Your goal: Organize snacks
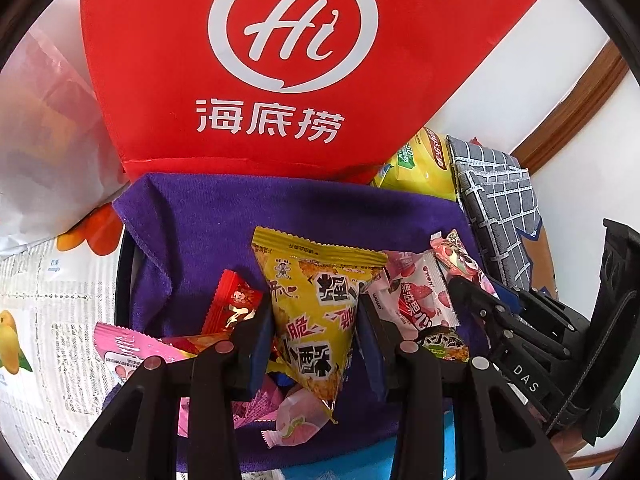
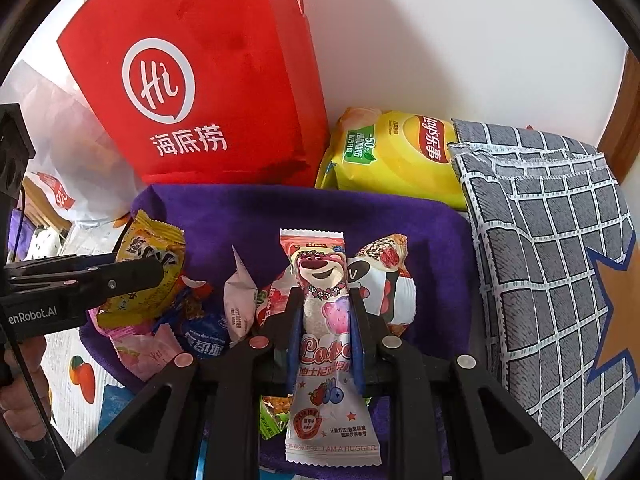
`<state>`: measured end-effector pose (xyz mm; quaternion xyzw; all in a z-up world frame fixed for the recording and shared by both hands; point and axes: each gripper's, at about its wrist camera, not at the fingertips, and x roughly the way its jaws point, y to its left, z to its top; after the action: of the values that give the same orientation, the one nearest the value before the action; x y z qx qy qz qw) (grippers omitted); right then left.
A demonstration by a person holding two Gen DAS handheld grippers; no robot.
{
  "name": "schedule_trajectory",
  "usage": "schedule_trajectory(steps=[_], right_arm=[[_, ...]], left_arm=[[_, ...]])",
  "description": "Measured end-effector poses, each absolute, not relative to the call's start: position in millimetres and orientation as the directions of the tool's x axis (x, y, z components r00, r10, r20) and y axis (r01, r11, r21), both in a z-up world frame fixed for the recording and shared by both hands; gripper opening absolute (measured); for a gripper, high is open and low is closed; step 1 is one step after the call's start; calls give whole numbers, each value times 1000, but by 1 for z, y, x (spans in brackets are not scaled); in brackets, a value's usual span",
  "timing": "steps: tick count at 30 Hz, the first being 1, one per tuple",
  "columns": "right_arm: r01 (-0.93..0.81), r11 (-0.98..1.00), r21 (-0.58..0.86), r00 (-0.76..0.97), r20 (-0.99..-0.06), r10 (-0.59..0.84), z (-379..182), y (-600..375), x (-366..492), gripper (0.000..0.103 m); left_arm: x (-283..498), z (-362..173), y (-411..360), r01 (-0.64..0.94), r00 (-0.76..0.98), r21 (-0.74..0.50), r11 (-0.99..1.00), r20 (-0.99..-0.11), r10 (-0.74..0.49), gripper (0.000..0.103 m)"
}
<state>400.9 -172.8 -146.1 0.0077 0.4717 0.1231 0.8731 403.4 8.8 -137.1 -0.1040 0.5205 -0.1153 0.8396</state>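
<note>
Both tongs are loaded at once here: the left tongs (image 1: 316,324) are clamped on a yellow pack (image 1: 316,308), pads pressing its two sides about halfway down, and the right tongs (image 2: 326,336) are closed narrow on a pink bear bar (image 2: 324,320), gripping it round the middle with the top sticking out ahead of the pads and the bottom hanging back toward the camera. Rest of the snacks sit in a loose heap on the purple cloth (image 2: 256,216) right under and beside both sets of tongs. My take on doing this bit well: lift each one straight up clear of the heap before going sideways, because those crinkly wrappers drag their neighbours along. The yellow pack is puffy, so I'd keep the squeeze steady rather than harder, or it'll pop out. The bar is slick and only pinched across its narrow width, so no quick wrist flicks. Where they're meant to go I can't tell; the red bag (image 2: 200,80) stands just past the cloth, chips (image 2: 384,160) to the right of it. Pose-wise, both tongs tip steeply down at the heap, side by side, the left ones showing at the left edge of the right wrist view.
</note>
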Motion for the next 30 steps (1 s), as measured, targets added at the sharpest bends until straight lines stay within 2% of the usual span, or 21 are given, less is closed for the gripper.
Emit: schedule_trajectory(steps=[6, 8, 12, 13, 22, 25, 30], right_arm=[[-214, 968, 133, 525, -820, 229, -146, -173, 400, 26], [-218, 967, 134, 525, -819, 232, -146, -172, 400, 27], [-218, 966, 137, 535, -811, 236, -139, -170, 396, 42], [-220, 966, 134, 547, -803, 236, -135, -169, 393, 45], [-191, 975, 115, 637, -741, 212, -87, -170, 360, 75], [-175, 976, 129, 627, -750, 211, -74, -173, 346, 75], [-162, 983, 89, 665, -726, 176, -53, -171, 303, 75]], left_arm=[[406, -139, 6, 85, 429, -298, 951, -850, -305, 38], [407, -137, 7, 87, 427, -304, 949, -849, -312, 41], [403, -126, 6, 97, 448, -303, 948, -838, -313, 63], [401, -123, 6, 100, 457, -297, 950, -834, -309, 65], [370, -79, -2, 122, 529, -244, 962, -804, -271, 72], [351, -67, -5, 135, 545, -230, 964, -795, -266, 77], [303, -50, -1, 125, 577, -182, 975, -787, -221, 77]])
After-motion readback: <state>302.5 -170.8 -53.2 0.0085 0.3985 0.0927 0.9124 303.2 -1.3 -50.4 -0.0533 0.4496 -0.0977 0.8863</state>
